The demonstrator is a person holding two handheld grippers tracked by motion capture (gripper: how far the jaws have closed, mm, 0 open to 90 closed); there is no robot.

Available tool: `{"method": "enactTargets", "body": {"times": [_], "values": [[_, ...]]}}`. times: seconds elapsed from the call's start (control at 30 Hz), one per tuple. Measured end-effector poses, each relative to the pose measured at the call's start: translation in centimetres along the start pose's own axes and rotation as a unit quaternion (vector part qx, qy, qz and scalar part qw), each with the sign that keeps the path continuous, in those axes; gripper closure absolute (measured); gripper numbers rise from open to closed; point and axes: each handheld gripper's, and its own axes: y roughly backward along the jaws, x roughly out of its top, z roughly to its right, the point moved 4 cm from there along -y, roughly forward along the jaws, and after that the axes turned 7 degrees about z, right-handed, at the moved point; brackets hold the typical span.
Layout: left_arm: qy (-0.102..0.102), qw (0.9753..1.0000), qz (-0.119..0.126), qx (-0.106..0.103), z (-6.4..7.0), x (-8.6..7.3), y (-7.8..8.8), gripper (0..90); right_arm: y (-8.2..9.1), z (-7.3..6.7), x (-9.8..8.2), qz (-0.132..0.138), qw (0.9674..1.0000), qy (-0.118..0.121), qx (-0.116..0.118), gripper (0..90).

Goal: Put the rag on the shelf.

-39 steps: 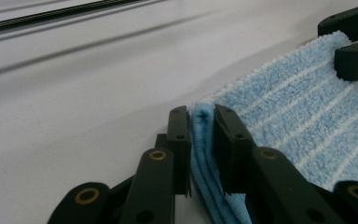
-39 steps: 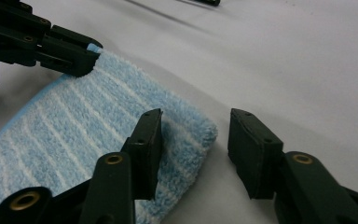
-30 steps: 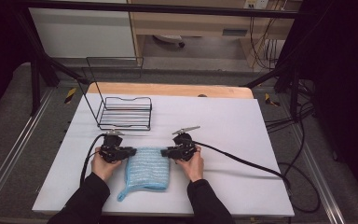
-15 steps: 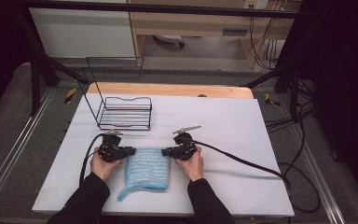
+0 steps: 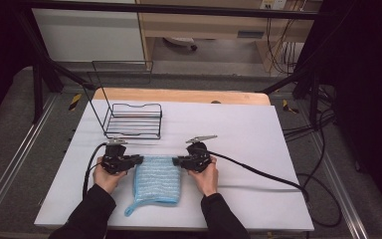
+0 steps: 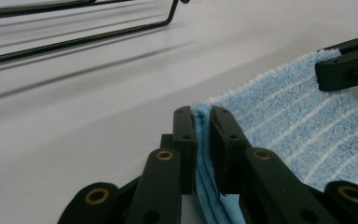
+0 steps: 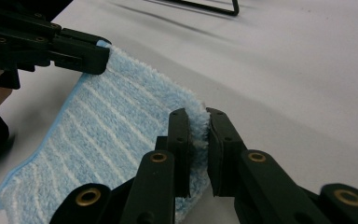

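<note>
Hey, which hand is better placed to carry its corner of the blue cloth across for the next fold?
Neither clearly: the left gripper and the right gripper each pinch a far corner of the blue cloth. Probably both lift together; the wire rack stands nearer the left.

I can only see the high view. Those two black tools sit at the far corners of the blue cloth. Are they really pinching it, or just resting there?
Observer: Pinching. In the left gripper view, the left hand-held gripper has its jaws pressed on a corner of the blue cloth.
Operator: And the other one?
Observer: The right hand-held gripper has just been closing its jaws, and the cloth's fluffy edge is squeezed between them.
Operator: Is it a single sheet?
Observer: Between the left jaws, two layers show edge on, so it is doubled there.
</note>
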Motion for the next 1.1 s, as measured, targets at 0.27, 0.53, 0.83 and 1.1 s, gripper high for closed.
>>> {"method": "enactTargets", "body": {"times": [0.27, 0.53, 0.83, 1.1], "values": [[-0.004, 0.9998, 0.021, -0.003, 0.5, 0.5, 1.0, 80.5, 1.1, -0.8, 0.4, 0.025, 0.9997, 0.006, 0.004, 81.3], [-0.006, 0.9987, 0.050, -0.010, 1.2, 1.2, 2.8, 80.6, 2.0, -1.6, 0.9, 0.048, 0.9987, 0.012, 0.009, 81.4], [-0.019, 0.9964, 0.081, -0.013, 2.1, 2.3, 4.5, 80.6, 3.5, -2.5, 1.9, 0.081, 0.9962, 0.026, 0.017, 81.2], [-0.032, 0.9939, 0.105, -0.008, 2.9, 3.0, 5.6, 80.5, 4.6, -3.4, 2.7, 0.102, 0.9936, 0.045, 0.019, 81.3]]}}
